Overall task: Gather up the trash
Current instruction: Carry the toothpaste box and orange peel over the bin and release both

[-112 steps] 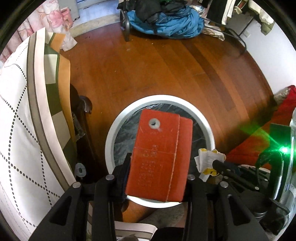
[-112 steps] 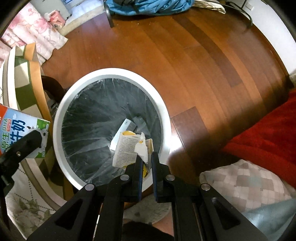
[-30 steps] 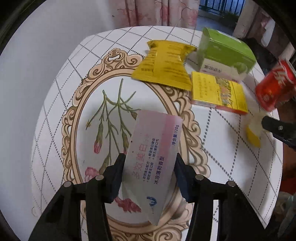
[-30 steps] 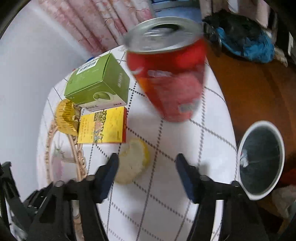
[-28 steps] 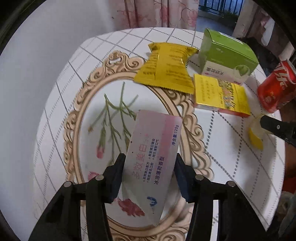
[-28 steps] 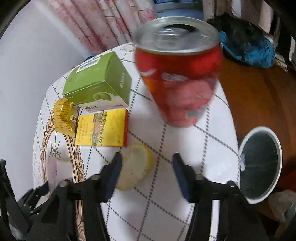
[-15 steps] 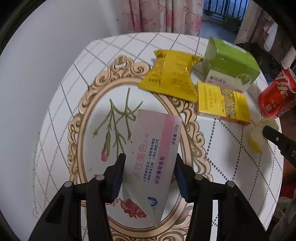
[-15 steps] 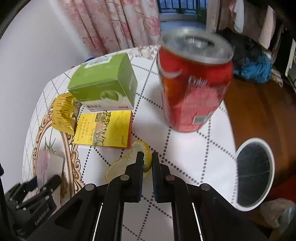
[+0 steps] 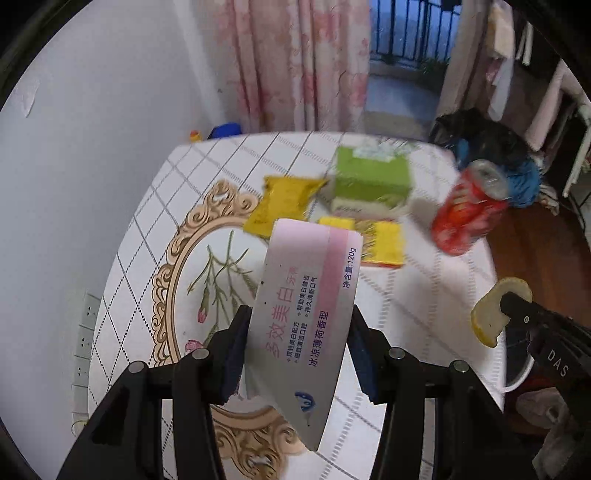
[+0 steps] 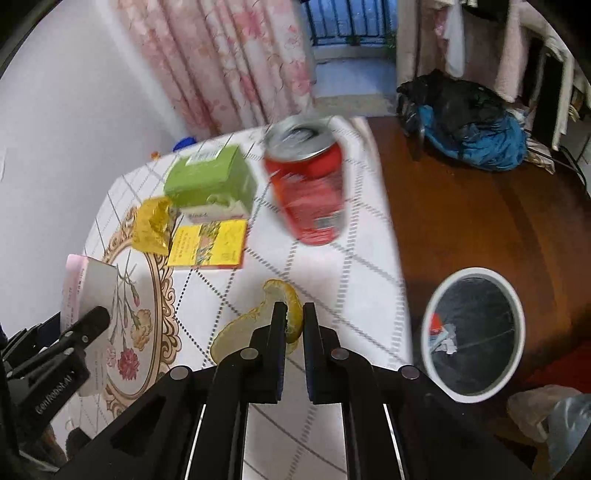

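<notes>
A pink-white toothpaste box [image 9: 306,314] and a curved yellow peel [image 10: 280,317] are held up; a red can [image 10: 312,192] stands on the counter [image 10: 332,295].

A white wall [image 9: 92,155] fills nine o'clock, with pink floral curtains [image 10: 236,62] and a balcony railing [image 10: 354,22] at twelve. The tabletop [image 10: 354,229] wears a checked cloth; wood floor [image 10: 480,221] and heaped clothes [image 10: 476,125] lie toward two o'clock.

On the table [image 10: 332,295] there's one red can [image 10: 310,192], one green box [image 10: 210,181], one yellow box [image 10: 207,243] and one yellow wrapper [image 10: 151,225]. Held above it are one pink box [image 9: 306,306] and one peel [image 10: 284,314]. One bin [image 10: 476,336] beside it.
</notes>
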Demonstrator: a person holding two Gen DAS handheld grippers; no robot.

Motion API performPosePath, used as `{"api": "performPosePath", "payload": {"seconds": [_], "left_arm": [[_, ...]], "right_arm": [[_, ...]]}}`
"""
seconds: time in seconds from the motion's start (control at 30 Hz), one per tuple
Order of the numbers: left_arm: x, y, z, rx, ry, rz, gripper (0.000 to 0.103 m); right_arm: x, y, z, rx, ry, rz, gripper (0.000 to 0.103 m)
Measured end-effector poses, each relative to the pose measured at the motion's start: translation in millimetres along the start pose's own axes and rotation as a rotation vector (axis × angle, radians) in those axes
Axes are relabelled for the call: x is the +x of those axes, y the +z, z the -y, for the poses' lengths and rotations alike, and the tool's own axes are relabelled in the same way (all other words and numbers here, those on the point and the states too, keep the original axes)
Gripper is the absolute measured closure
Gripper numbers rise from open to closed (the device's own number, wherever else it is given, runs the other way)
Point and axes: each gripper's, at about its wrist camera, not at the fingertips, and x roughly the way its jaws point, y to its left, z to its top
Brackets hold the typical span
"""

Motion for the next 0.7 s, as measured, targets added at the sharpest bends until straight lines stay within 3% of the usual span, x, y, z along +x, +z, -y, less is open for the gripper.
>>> {"api": "performPosePath", "payload": {"seconds": [0.2,0.37,0.57,0.7], "left_arm": [[-54.5,6.4,47.1,0.049,-0.089,0.081,0.056],[-84.4,9.6,111.3,0.108,-0.201,0.116,0.056],[-72.9,6.2,193.1,0.178,-0.305,0.066,0.056],[-38.0,2.5,245.2,0.216,-0.345,-0.01,0.056]], "right_arm": [[-63.4,0.4,62.9,0.056,-0.023,0.074,0.095],[-114.3,-4.4,137.3,0.132,-0.077,0.124,0.095],[-131.2,-17.5,218.7,0.222,-0.151,0.109,0.095],[-104.5,-30.4,271.1,0.295,-0.171,0.046,0.095]]}}
